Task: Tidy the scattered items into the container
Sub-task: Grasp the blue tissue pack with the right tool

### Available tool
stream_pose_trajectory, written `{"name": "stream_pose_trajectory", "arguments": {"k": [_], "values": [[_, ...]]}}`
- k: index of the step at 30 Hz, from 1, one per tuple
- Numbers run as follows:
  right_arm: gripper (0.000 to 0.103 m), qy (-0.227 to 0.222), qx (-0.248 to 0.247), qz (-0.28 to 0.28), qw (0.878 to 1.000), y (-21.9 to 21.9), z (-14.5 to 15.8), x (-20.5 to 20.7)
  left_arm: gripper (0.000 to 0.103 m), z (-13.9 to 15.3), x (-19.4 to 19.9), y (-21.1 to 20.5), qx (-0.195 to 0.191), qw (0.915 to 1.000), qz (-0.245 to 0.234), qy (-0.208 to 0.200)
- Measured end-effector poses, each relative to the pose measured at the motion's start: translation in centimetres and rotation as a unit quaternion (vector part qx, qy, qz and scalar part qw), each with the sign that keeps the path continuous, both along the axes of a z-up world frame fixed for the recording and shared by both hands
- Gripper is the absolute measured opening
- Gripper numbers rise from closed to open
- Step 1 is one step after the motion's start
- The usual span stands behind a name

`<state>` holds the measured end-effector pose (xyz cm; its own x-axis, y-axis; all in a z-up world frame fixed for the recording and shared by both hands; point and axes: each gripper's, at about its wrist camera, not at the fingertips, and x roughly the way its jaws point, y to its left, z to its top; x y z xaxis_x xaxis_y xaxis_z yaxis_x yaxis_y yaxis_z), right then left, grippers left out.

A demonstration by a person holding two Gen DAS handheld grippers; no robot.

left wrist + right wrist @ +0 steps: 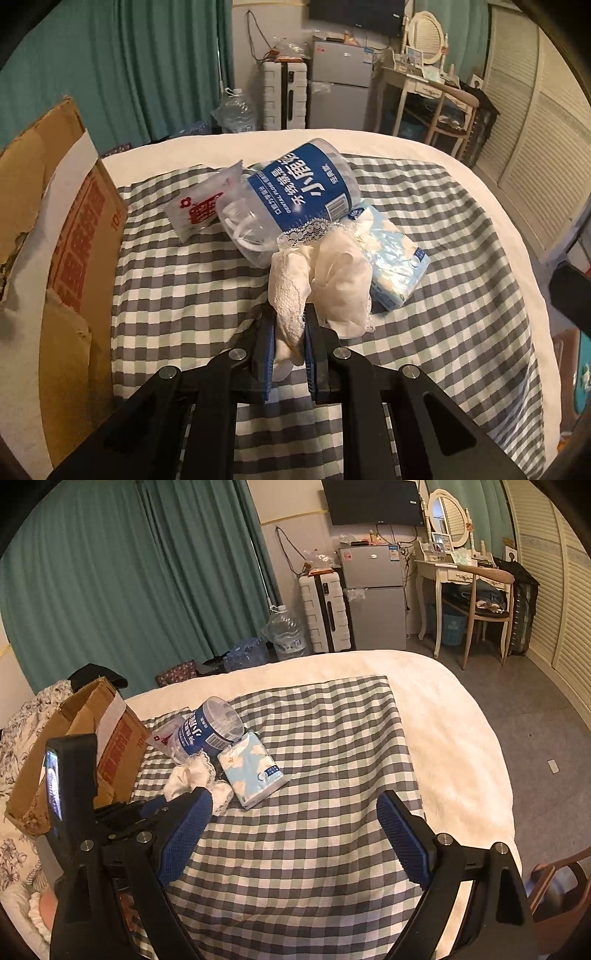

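only left wrist shows left claw (290,325) pinching lace cloth (321,284).

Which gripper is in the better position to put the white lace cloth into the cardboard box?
Left. The left gripper is shut on the white lace cloth, beside the cardboard box. The right gripper is open and holds nothing.

Lace-trimmed white cloth (332,284), glossy clear plastic jar (291,203), matt torn cardboard box (74,236), woven gingham sheet (443,295) (probably cotton)
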<state>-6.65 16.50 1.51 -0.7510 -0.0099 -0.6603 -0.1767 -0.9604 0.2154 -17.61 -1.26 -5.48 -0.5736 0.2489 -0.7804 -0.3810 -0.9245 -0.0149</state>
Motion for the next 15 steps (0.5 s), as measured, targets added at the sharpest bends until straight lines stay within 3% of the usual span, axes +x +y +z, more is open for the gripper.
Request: {"name": "stream_pose_trajectory", "arguments": {"k": [8, 15], "values": [[0.091, 0.000, 0.020, 0.018, 1.000, -0.6, -0.8, -2.5, 0.014, 0.2, -0.5, -1.7, -0.006, 0.9986, 0.048, -0.023], [0.091, -0.030, 0.035, 0.051, 0.998, -2.4, -4.1, -6.8, 0.014, -0.2, -1.3, -2.6, -0.020, 0.9958, 0.084, -0.031]]}}
